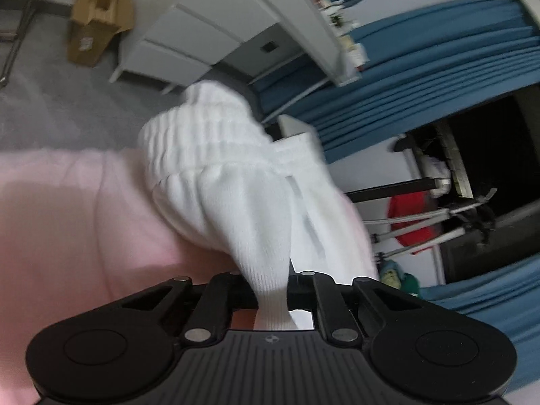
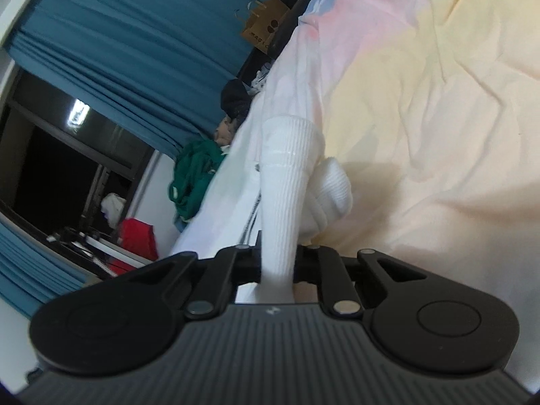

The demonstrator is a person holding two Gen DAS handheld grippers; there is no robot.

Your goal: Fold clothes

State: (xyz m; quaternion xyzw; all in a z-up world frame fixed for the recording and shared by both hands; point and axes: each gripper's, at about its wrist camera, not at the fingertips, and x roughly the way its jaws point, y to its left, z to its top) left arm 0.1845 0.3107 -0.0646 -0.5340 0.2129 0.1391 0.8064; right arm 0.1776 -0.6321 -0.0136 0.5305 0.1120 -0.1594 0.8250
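Note:
A white ribbed sock (image 1: 216,182) fills the middle of the left wrist view, bunched at its far end above the pink bedspread (image 1: 67,219). My left gripper (image 1: 271,290) is shut on its near end, the fabric squeezed between the jaws. In the right wrist view a white sock (image 2: 287,182) runs straight out from my right gripper (image 2: 278,263), which is shut on it. Its ribbed cuff points away and a rounded white part (image 2: 332,189) bulges at its right. It hangs just over the pastel yellow and pink bedspread (image 2: 422,118). Whether both grippers hold the same sock cannot be told.
A white drawer unit (image 1: 189,33) and a cardboard box (image 1: 94,23) stand on the grey floor beyond the bed. Blue curtains (image 2: 118,50) and a dark window flank the bed. Green clothing (image 2: 195,175) and a red item (image 2: 138,236) lie off the bed's edge.

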